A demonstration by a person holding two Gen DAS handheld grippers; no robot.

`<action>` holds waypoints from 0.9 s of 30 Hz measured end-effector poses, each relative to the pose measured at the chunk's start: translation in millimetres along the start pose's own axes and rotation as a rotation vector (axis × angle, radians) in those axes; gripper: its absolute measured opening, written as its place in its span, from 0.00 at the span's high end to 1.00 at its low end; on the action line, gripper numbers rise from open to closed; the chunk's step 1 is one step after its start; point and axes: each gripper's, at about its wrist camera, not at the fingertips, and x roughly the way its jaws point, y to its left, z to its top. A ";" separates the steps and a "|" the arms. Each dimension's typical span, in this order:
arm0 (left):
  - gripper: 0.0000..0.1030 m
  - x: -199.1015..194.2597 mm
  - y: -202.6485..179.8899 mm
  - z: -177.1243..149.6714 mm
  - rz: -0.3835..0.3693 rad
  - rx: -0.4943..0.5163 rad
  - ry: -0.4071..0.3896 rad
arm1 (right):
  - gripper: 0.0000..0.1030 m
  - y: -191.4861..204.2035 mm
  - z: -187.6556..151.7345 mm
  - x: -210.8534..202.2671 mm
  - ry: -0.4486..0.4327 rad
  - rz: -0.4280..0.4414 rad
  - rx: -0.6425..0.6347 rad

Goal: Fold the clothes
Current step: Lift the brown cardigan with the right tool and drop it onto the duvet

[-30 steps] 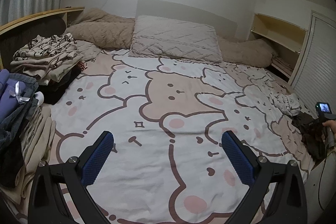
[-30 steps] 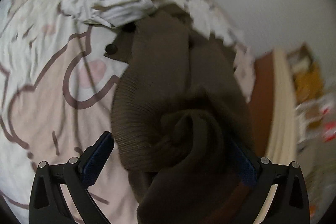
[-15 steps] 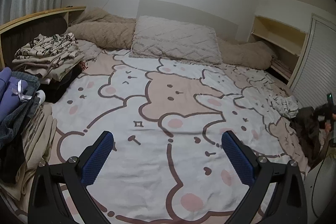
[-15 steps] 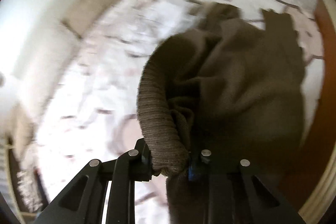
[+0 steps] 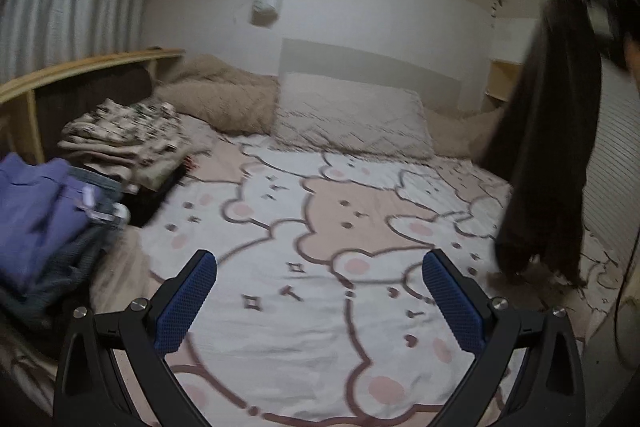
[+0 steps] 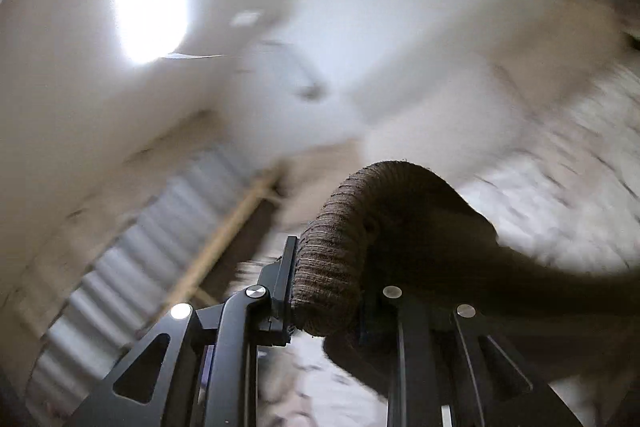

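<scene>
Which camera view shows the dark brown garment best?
The left wrist view: the dark brown garment hangs at full length above the bed. The right wrist view shows only its ribbed edge, clamped in the right hand-held gripper.

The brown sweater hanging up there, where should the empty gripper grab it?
Probably its lower edge: the brown sweater hangs long from the right gripper, which pinches its ribbed edge. The open left gripper sits lower and to its left, so come from there.
</scene>
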 end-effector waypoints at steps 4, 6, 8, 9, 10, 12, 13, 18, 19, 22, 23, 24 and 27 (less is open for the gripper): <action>0.00 -27.5 21.8 7.9 0.061 -0.009 -0.060 | 0.77 85.4 48.6 30.2 -0.045 0.163 -0.060; 0.00 -42.1 33.1 11.5 0.100 -0.009 -0.094 | 0.77 117.9 64.3 26.6 -0.088 0.208 -0.067; 0.00 -53.9 42.8 13.5 0.133 -0.014 -0.121 | 0.77 135.6 74.3 21.8 -0.139 0.226 -0.067; 0.00 -60.3 49.1 13.4 0.147 -0.019 -0.132 | 0.77 139.4 78.1 19.5 -0.164 0.223 -0.061; 0.00 -63.9 53.4 12.7 0.157 -0.023 -0.137 | 0.77 140.5 82.4 18.3 -0.191 0.212 -0.050; 0.00 -69.0 59.9 9.5 0.166 -0.030 -0.145 | 0.77 128.9 82.5 12.2 -0.210 0.167 -0.038; 0.00 -69.8 62.2 6.9 0.162 -0.032 -0.147 | 0.77 121.0 81.1 8.6 -0.214 0.141 -0.034; 0.00 -51.1 60.6 -14.0 0.113 -0.024 -0.091 | 0.77 40.0 49.0 -15.8 -0.174 -0.054 -0.010; 0.00 -44.3 57.5 -19.1 0.102 -0.017 -0.072 | 0.77 13.4 37.1 -21.1 -0.156 -0.114 0.010; 0.00 -22.2 42.0 -33.5 0.054 0.004 -0.017 | 0.77 -75.4 -4.5 -36.1 -0.089 -0.381 0.053; 0.00 -14.7 36.3 -37.6 0.035 0.008 -0.002 | 0.77 -106.9 -25.0 -36.9 -0.052 -0.505 0.063; 0.00 -6.0 29.4 -42.4 0.015 0.012 0.018 | 0.77 -139.8 -43.0 -37.6 -0.010 -0.620 0.075; 0.00 21.4 6.9 -56.2 -0.049 0.025 0.075 | 0.77 -242.6 -103.4 -34.9 0.180 -0.889 0.175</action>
